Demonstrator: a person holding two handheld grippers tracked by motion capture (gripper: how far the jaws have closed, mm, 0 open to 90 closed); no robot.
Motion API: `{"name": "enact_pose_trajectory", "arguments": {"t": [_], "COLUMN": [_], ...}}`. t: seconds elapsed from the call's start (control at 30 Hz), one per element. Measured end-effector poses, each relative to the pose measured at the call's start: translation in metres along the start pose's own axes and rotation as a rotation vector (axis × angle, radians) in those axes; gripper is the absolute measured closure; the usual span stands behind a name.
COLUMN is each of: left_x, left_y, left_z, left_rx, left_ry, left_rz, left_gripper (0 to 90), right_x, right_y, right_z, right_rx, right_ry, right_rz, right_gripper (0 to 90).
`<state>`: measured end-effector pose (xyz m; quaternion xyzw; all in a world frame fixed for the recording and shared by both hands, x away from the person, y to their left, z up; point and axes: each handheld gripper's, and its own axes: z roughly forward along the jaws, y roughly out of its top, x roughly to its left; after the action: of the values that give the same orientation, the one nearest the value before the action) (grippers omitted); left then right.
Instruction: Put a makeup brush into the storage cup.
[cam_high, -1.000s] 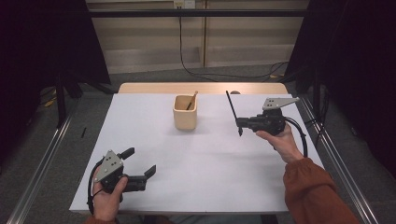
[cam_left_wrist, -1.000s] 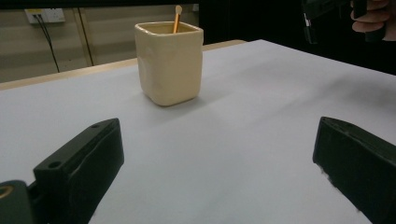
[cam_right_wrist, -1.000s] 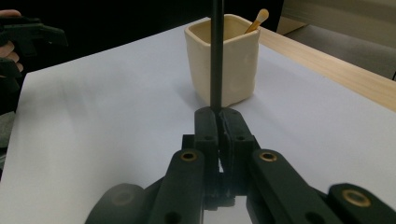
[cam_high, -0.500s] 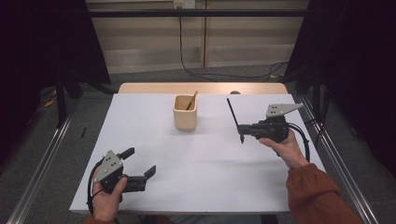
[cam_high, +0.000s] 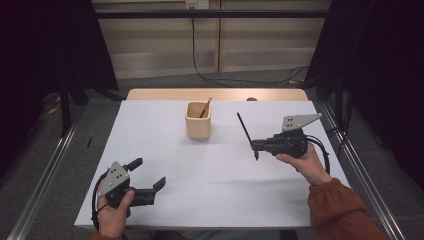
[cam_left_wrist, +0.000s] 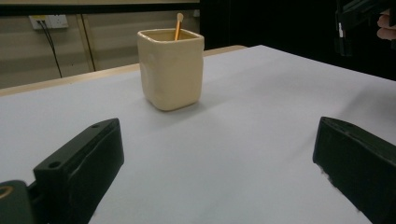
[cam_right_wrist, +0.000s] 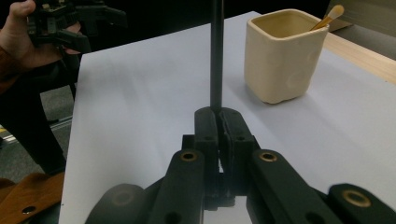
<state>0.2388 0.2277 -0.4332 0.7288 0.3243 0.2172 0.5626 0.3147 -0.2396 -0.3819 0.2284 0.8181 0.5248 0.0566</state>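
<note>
A thin black stick (cam_high: 245, 131) sits right of centre in the high view, slanting up and to the left, its lower end clamped in the right gripper (cam_high: 256, 145). In the right gripper view the black stick (cam_right_wrist: 216, 56) rises straight from the pressed-together jaws to the top edge.

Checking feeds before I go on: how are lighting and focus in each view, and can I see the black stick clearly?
High view: even light on the white table, dark surround; black stick thin but sharp in the right gripper. Right gripper view: cup crisp, near linkage soft, stick a plain dark bar. Left gripper view: cup sharp, left gripper jaws blurred at the edges, no glare.
</note>
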Motion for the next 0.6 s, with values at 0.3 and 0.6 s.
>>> {"name": "enact_pose_trajectory", "arguments": {"t": [0.3, 0.6], "left_x": [0.000, -0.001], "left_y": [-0.001, -0.001], "left_z": [-0.001, 0.000], "left_rx": [0.005, 0.006], "left_ry": [0.002, 0.001], "left_rz": [-0.009, -0.006], "left_gripper": [1.9, 1.9], "right_x": [0.010, 0.018], "right_y": [0.006, 0.011], "right_z": [0.014, 0.015], "right_rx": [0.044, 0.102], "right_ry": [0.055, 0.099], "right_rz": [-0.034, -0.058], "right_gripper": [86.1, 86.1]}}
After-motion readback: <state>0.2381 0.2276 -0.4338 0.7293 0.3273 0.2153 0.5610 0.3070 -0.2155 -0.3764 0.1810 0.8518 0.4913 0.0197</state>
